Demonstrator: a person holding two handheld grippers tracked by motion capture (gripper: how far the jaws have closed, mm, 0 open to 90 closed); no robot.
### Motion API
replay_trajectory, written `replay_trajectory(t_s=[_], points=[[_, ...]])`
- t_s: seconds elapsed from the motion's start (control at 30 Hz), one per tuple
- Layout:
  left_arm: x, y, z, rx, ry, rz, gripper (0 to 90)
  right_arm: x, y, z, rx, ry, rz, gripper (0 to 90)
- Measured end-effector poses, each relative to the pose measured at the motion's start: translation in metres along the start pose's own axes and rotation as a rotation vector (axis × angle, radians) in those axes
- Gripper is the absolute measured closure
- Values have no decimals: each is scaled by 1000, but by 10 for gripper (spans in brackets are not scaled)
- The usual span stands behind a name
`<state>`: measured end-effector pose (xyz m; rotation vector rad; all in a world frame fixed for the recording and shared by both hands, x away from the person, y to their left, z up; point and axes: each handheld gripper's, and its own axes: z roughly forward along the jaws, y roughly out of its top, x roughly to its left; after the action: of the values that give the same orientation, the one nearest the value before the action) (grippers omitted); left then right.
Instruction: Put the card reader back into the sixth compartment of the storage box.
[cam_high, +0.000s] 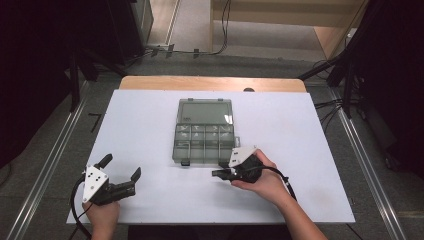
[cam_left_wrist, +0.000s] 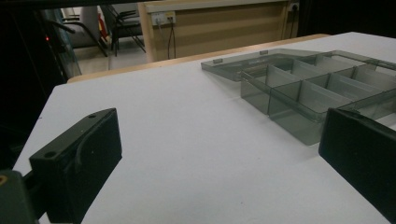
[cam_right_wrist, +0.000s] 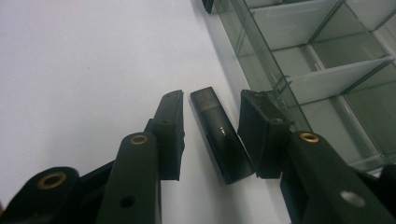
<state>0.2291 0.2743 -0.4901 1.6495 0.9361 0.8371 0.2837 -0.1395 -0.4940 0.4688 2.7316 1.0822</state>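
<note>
A clear grey compartment box (cam_high: 205, 150) lies open in the middle of the white table, its lid (cam_high: 205, 112) folded flat behind it. My right gripper (cam_high: 216, 173) is at the box's front right corner, pointing left along the front wall. In the right gripper view a small dark translucent clip (cam_right_wrist: 222, 135) lies on the table between the jaws of the right gripper (cam_right_wrist: 212, 100), right beside the box (cam_right_wrist: 327, 74). A white gap shows between the clip and the left jaw. My left gripper (cam_high: 121, 166) rests open at the front left, nothing between its jaws.
The white table (cam_high: 150, 115) has bare surface left and right of the box. Another dark clip (cam_high: 185, 161) sits on the box's front wall. The compartments (cam_left_wrist: 299, 93) look empty. Beyond the table's far edge are a wooden strip (cam_high: 210, 82) and cables (cam_high: 330, 107) on the floor.
</note>
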Motion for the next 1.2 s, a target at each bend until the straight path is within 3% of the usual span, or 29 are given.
replay_trajectory(t_s=[0.73,0.93,1.2], points=[[0,0,0,3,1,2,0,-3,-4,16,36,8,-15,619],[0,0,0,3,1,1,0,-3,-6,17,26,30,-2,708],[0,0,0,3,2,1,0,-2,-5,16,33,17,12,712]])
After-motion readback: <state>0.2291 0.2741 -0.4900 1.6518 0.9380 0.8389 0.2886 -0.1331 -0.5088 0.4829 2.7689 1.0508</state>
